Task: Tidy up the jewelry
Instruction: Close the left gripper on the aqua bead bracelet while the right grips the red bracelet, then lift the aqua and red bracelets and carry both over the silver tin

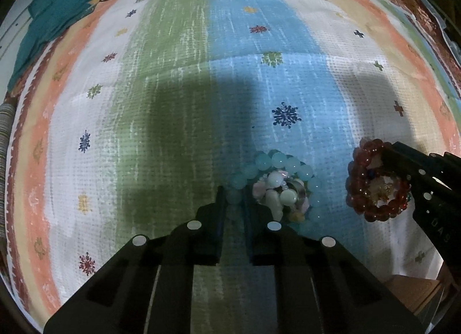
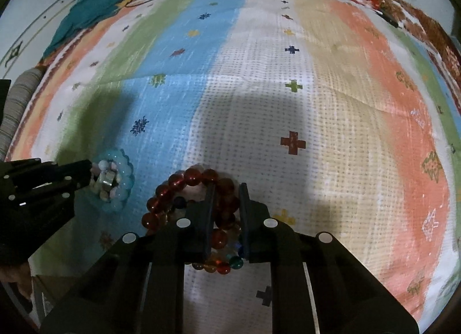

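A: What carries everything?

B: A striped cloth with small flower prints; whether a bench lies under it I cannot tell. A teal fabric lies at its far left corner.

A: Any containers?

B: I see no box or tray.

A: And the jewelry?

B: Two heaps near the near edge. The left tool is clenched on the aqua bead bracelet; the right tool is clenched on the red bead bracelet.

Glossy red bead bracelet; glossy aqua bead bracelet; rough woven striped cloth.
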Motion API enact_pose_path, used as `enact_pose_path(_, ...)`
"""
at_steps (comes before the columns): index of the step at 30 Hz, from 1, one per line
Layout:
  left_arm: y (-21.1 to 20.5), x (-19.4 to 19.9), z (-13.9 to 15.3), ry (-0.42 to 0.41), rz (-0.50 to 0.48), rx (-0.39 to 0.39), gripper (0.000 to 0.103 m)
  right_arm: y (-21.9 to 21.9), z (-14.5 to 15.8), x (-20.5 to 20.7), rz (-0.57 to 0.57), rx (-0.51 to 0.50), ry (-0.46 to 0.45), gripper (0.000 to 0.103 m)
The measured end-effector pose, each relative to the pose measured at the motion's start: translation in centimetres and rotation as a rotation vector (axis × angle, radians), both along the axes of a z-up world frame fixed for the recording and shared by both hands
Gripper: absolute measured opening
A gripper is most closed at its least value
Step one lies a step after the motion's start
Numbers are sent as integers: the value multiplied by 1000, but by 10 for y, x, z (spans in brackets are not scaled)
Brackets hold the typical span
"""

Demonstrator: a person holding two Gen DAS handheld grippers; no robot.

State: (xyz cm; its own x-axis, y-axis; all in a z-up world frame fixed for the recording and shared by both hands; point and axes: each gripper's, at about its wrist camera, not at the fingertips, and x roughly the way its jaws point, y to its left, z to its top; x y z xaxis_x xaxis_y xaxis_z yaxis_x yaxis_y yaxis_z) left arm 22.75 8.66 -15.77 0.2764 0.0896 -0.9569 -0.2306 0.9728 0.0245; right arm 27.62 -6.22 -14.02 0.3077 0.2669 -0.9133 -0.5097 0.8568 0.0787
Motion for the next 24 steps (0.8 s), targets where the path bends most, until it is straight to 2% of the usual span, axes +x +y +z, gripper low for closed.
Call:
enact_pose_path(4,-1,-3,8,-9,1,-13,11,-1,6,-3,-2,0,-12,14)
enact_pose_path(12,-12,-23,49,-83,-15,-42,11,-6,36,-23,8,21,-64,14)
enact_pose_path(24,-13,-26,77,-161,-49,-59,11,-19,69,-49,11,32,-133,14)
